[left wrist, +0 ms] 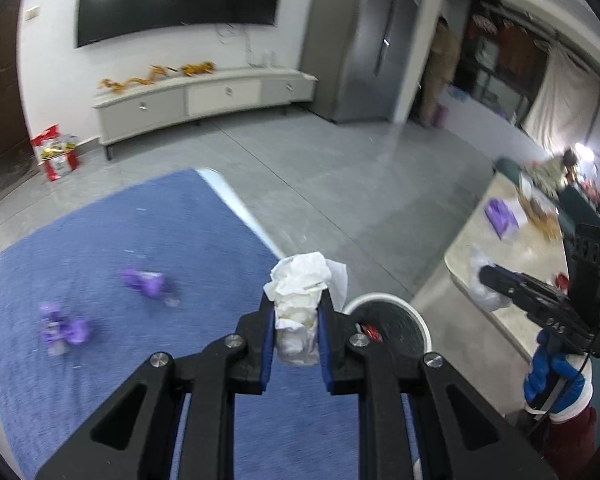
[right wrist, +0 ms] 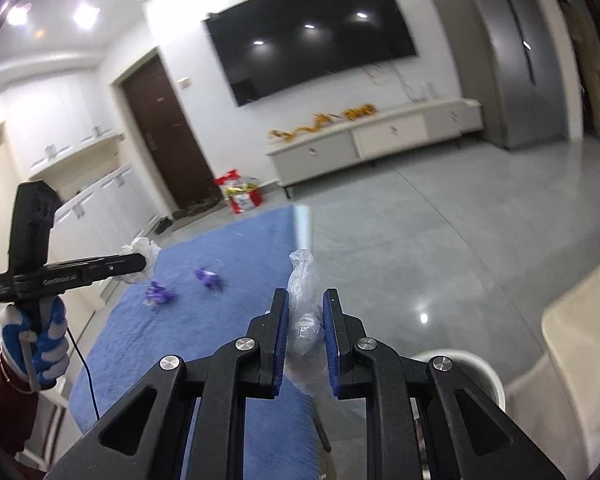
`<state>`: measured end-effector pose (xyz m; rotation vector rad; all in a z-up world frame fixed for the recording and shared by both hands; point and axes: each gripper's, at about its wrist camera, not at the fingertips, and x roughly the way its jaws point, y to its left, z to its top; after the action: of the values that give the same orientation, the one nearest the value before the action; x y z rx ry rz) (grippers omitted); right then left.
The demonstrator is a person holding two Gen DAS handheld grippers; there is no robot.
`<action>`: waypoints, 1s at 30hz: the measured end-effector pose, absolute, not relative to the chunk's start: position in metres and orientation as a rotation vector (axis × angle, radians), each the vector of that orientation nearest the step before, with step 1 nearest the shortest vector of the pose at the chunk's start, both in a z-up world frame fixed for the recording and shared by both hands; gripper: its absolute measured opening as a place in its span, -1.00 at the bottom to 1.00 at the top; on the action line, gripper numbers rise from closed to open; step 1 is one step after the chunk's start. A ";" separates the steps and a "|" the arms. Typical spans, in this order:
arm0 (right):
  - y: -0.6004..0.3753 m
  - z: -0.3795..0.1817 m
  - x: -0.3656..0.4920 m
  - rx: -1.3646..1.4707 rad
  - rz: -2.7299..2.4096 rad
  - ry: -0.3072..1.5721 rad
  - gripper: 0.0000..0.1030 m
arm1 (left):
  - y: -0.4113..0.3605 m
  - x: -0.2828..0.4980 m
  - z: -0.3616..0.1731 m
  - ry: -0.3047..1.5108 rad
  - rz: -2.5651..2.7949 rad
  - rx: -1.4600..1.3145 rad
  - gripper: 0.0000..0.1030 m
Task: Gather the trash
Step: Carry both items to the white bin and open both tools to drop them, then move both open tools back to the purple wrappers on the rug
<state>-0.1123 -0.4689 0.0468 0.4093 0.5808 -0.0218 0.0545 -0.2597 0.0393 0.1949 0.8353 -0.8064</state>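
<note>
Right wrist: plastic wrapper (right wrist: 305, 312) upright lengthwise.

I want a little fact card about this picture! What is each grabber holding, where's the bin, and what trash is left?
left gripper: shut on a crumpled white tissue
right gripper: shut on a clear plastic wrapper
trash bin: white and round, on the grey floor beside the blue cloth, just past the left gripper
trash left: two purple wrappers lying apart on the blue cloth
hands: blue-and-white gloves, dark red sleeve
</note>
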 end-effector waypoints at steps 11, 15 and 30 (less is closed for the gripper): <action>-0.544 -0.074 -0.123 0.688 -0.162 0.681 -0.65 | -0.406 0.022 -0.049 1.013 -0.911 0.371 -0.60; -0.563 -0.105 -0.120 0.737 -0.208 0.720 -0.63 | -0.444 0.014 -0.073 1.049 -0.929 0.403 -0.60; -0.592 -0.161 -0.116 0.769 -0.310 0.812 -0.33 | -0.485 0.024 -0.121 1.165 -0.947 0.350 -0.02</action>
<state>-0.1160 -0.5918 -0.1615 0.7693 0.8115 -0.3097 0.0240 -0.4854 -0.1206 0.3501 1.1653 -0.9469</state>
